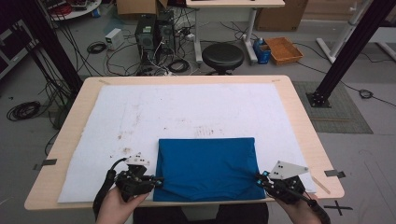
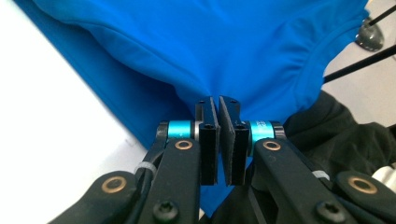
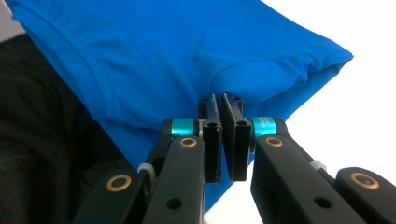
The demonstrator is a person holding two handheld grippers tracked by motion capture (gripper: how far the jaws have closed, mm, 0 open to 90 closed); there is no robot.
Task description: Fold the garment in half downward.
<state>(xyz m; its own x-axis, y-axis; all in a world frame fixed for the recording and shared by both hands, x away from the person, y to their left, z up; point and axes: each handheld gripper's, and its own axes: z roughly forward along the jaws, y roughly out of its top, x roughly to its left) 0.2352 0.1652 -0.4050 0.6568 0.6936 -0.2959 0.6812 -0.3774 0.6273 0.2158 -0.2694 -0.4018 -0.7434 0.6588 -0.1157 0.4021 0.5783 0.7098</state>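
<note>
Black-jawed, the left tool (image 1: pixel 159 181) sits at the near edge of the light wooden desk (image 1: pixel 299 107), clenched on the near-left corner of the folded bright blue fabric garment (image 1: pixel 208 165); the left gripper view shows cloth bunching into its closed jaws. At the near-right corner, the right tool (image 1: pixel 258 178) pinches the garment the same way, fabric gathered between its pads. Lying on the stained white cloth mat (image 1: pixel 140 116), the garment has its near hem at the desk's front edge, between the 2 tools. Judging by the matched grips, the step in hand is a fold or drag of the near edge. Doing it well likely means moving both tools together at equal height and pace, keeping the hem taut so no wrinkles form and neither corner slips.
</note>
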